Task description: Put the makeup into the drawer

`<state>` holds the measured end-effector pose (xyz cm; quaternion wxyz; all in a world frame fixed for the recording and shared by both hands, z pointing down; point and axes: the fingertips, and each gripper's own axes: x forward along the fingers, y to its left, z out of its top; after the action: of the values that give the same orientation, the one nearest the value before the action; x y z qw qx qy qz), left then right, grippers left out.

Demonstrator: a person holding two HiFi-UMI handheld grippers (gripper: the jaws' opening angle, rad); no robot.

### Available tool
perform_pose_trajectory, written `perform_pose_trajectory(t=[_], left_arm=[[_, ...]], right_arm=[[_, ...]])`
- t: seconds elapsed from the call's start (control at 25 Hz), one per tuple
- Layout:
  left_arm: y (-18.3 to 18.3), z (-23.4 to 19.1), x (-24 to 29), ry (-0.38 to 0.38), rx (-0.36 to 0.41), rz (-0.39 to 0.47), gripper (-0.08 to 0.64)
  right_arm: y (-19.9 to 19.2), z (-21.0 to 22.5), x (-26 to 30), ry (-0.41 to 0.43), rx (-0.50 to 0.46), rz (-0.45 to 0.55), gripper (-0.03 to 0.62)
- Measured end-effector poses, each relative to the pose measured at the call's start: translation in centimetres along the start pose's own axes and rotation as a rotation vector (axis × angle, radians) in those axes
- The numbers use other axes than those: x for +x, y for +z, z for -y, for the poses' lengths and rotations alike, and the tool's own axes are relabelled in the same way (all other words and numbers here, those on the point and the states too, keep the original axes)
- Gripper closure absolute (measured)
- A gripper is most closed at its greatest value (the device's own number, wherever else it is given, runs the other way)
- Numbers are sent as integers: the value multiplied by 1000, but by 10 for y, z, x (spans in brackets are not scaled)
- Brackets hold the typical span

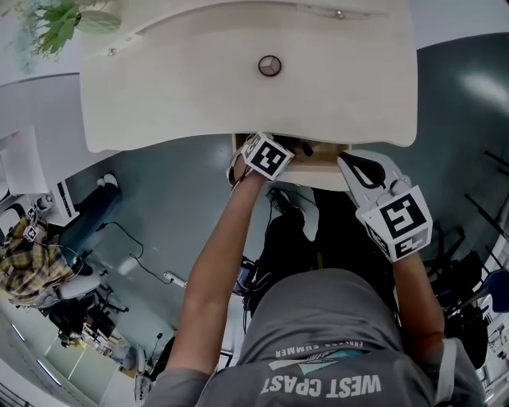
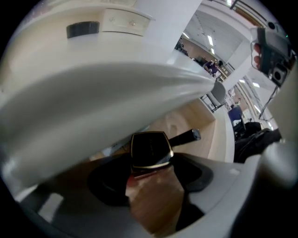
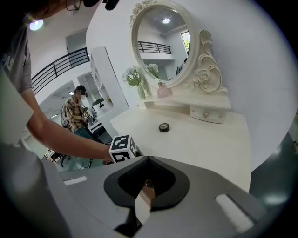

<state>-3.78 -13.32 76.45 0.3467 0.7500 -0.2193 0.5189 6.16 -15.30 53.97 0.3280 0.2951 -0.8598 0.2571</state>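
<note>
A drawer (image 1: 320, 176) stands pulled out under the cream dressing table (image 1: 199, 87). My left gripper (image 1: 296, 151) reaches down into it; its marker cube (image 1: 266, 156) shows at the table's edge. In the left gripper view the left gripper (image 2: 149, 160) is shut on a black square makeup case (image 2: 149, 148) with gold trim, just above the wooden drawer floor (image 2: 186, 118). A black stick-shaped makeup item (image 2: 184, 137) lies on that floor behind it. My right gripper (image 1: 347, 165) is at the drawer's front right; in its own view the right gripper (image 3: 146, 186) is closed on a thin pale edge of the drawer front.
A small round compact (image 1: 270, 66) sits on the tabletop, also seen as the compact (image 3: 164, 127) before an ornate oval mirror (image 3: 160, 42). A plant (image 1: 56, 24) stands at the back left. A person in a plaid shirt (image 1: 32, 266) sits off to the left.
</note>
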Motion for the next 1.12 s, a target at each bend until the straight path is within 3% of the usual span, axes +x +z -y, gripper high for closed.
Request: perform_pose_trajectory(t=[0.24, 0.52, 1.12], left_arm=[[-6, -3, -3, 10, -6, 4, 270], [2, 1, -16, -51, -97, 90, 256], [-24, 7, -90, 5, -63, 171, 360]], right_arm=[[-6, -2, 4, 18, 3, -20, 591], [-11, -9, 7, 37, 6, -32, 591], [11, -35, 1, 58, -66, -7, 591]])
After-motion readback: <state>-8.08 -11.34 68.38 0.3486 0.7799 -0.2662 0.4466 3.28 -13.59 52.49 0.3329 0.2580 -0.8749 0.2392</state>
